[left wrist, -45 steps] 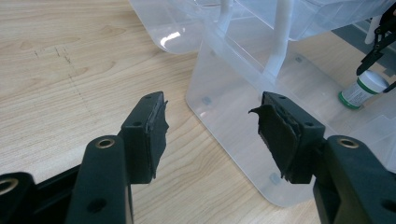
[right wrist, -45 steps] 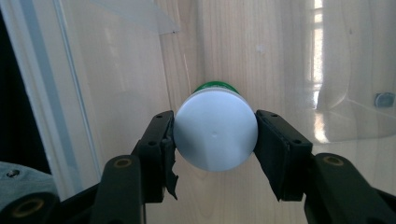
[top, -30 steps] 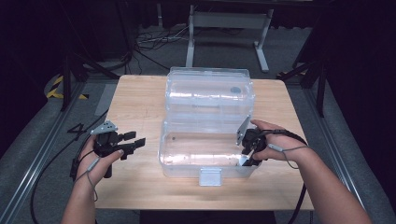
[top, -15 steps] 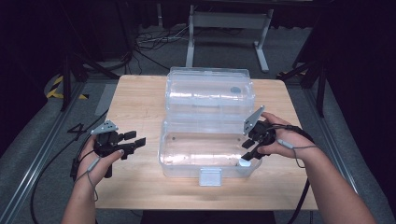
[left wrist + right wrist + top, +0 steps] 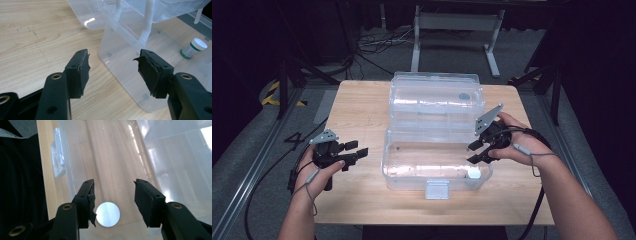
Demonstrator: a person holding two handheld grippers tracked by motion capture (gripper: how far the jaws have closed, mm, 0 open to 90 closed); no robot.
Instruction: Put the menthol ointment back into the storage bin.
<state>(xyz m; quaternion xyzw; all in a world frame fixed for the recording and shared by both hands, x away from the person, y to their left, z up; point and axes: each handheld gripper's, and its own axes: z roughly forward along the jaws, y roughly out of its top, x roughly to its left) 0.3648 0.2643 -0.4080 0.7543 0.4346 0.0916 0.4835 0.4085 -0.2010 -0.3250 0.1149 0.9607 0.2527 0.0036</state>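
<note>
A clear plastic box point(image 5: 412, 177) stands open mid-table, its lid point(image 5: 437, 97) folded back behind it. A small white-capped bottle point(image 5: 474, 173) with a green label stands upright in the box's front right corner. My right gripper point(image 5: 473, 152) hangs over that corner, pointing down, and its jaws have just been closing a little. They are still open with nothing between them. In the right gripper view the white cap point(image 5: 108, 214) lies below the jaws point(image 5: 113, 192). My left gripper point(image 5: 358, 148) rests open left of the box, its jaws point(image 5: 112, 67) facing the box wall point(image 5: 120, 50) and the bottle point(image 5: 193, 48) beyond.
The wooden table point(image 5: 362, 110) has bare room left and right of the box. A white latch point(image 5: 437, 189) sticks out from the box's front wall. Cables trail from both grippers over the table's near edge. Dark floor and stands surround the table.
My right gripper has risen from the box's front right corner, leaving the bottle standing inside. The left gripper has stayed where it was.
</note>
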